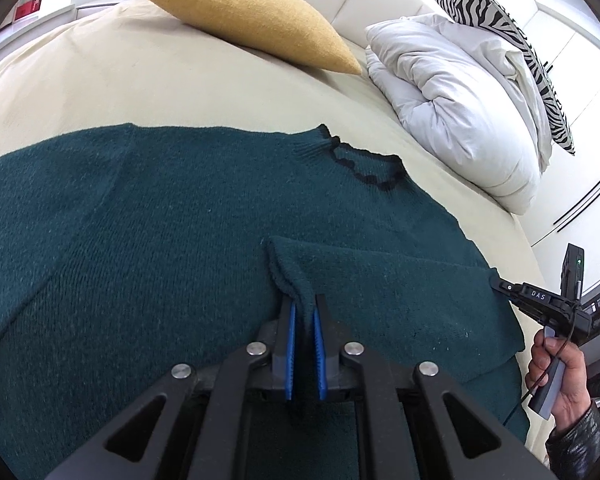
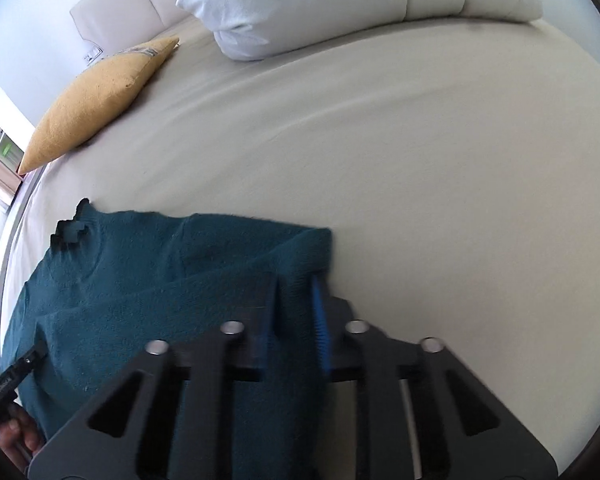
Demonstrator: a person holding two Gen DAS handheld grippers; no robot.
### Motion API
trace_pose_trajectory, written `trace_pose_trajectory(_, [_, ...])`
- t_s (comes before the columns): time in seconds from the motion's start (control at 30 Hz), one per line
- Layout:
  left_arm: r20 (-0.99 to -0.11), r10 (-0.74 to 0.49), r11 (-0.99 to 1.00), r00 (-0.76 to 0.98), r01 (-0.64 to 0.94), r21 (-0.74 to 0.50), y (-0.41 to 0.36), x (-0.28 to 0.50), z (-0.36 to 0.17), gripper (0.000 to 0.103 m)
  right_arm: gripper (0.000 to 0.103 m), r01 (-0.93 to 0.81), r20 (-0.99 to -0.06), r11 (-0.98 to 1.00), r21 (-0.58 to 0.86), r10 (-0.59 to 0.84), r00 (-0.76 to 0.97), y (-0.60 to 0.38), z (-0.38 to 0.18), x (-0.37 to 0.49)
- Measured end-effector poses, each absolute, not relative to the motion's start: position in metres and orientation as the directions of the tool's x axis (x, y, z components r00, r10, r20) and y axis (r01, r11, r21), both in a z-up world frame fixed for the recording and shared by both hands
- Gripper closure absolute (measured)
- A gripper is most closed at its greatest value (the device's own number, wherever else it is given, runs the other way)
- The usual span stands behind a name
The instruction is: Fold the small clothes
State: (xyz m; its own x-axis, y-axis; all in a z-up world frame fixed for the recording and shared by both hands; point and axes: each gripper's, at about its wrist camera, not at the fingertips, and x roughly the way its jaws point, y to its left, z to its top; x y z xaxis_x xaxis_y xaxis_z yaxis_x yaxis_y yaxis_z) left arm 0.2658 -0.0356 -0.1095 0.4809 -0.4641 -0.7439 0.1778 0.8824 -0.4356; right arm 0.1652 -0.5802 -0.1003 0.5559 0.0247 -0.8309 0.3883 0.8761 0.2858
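A dark teal knit sweater [image 1: 160, 220] lies flat on the cream bed, its black-trimmed collar [image 1: 364, 164] pointing towards the pillows. One sleeve [image 1: 380, 276] is folded across the body. My left gripper [image 1: 304, 312] is shut on the cuff of that sleeve, pinched between the blue pads. In the right wrist view the sweater [image 2: 140, 280] fills the lower left, and my right gripper [image 2: 296, 300] is shut on its folded edge near the shoulder. The right gripper also shows in the left wrist view [image 1: 500, 286], at the sweater's right edge.
A mustard cushion [image 1: 244, 16] and a white duvet [image 1: 460, 100] with a zebra-print pillow [image 1: 512, 40] lie at the head of the bed. The cream sheet [image 2: 420, 160] stretches beyond the sweater. The bed's edge and a white floor are at right.
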Motion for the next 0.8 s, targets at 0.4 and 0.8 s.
trace_pose_trajectory(0.4, [-0.710, -0.475, 0.873, 0.520, 0.180, -0.453, -0.030, 0.271, -0.119, 0.091, 0.097, 0.433, -0.774, 0.843, 0.319, -0.032, 0.632, -0.590, -0.115, 0.152])
trace_pose_trajectory(0.8, [-0.717, -0.444, 0.894, 0.537, 0.215, -0.393, -0.038, 0.271, -0.118, 0.089, 0.082, 0.397, -0.766, 0.853, 0.339, 0.005, 0.643, -0.554, -0.077, 0.090])
